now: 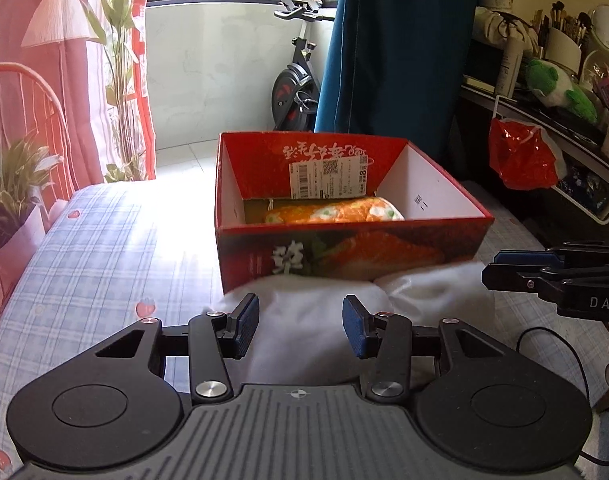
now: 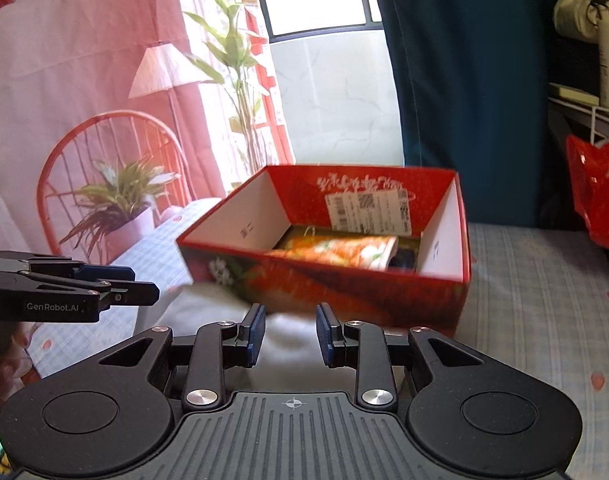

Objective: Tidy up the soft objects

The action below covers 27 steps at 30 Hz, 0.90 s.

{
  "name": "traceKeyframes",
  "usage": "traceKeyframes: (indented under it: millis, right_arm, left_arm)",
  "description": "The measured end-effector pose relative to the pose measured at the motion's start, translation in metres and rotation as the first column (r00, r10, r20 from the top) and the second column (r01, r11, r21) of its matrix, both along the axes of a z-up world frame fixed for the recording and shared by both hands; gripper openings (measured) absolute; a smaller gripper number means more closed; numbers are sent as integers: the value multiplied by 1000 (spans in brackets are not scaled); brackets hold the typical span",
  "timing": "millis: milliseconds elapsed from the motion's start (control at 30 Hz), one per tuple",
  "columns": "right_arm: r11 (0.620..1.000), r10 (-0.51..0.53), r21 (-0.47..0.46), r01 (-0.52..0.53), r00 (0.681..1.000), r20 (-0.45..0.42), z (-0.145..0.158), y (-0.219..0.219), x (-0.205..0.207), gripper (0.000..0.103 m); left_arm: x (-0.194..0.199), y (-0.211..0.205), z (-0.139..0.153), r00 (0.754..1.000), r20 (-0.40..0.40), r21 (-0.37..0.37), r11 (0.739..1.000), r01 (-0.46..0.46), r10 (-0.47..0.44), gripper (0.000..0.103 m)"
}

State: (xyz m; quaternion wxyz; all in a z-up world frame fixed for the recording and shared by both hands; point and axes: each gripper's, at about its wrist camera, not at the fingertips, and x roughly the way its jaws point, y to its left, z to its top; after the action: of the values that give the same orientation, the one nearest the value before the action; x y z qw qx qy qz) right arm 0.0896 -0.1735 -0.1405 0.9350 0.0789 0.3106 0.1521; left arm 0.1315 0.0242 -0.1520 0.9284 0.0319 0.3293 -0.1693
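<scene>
Left tongs and right tongs, both released, hover over a rumpled white cloth beside the red box.

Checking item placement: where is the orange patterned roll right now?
In both wrist views the orange patterned roll lies inside the red box, along its far wall under the white label.

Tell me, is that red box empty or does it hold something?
Not empty. The lidless red box holds a rolled orange patterned cloth lying along its bottom.
</scene>
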Motion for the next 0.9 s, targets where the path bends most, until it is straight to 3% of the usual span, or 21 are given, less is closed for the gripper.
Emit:
traceKeyframes:
  millis: [333,600,800,900]
  right_arm:
    - [1000,-3,6,3,992,-130,-51,10,-63,39]
    - [999,-18,37,27,975,-221,-80,5,-66,40]
    - [999,5,33,2,977,-213,-85,8,-63,15]
    - [999,-16,28,22,982,-186,-85,4,-65,11]
  left_arm:
    - [-39,7,-39,998,-59,-34,999,-21,19,49]
    - [-44,17,-65,993,-104,-50,997,-65,60,51]
    - [-40,24,-76,986,-139,-63,993,-100,91,51]
    - [-37,30,-77,982,-145,-78,988,-132,119,54]
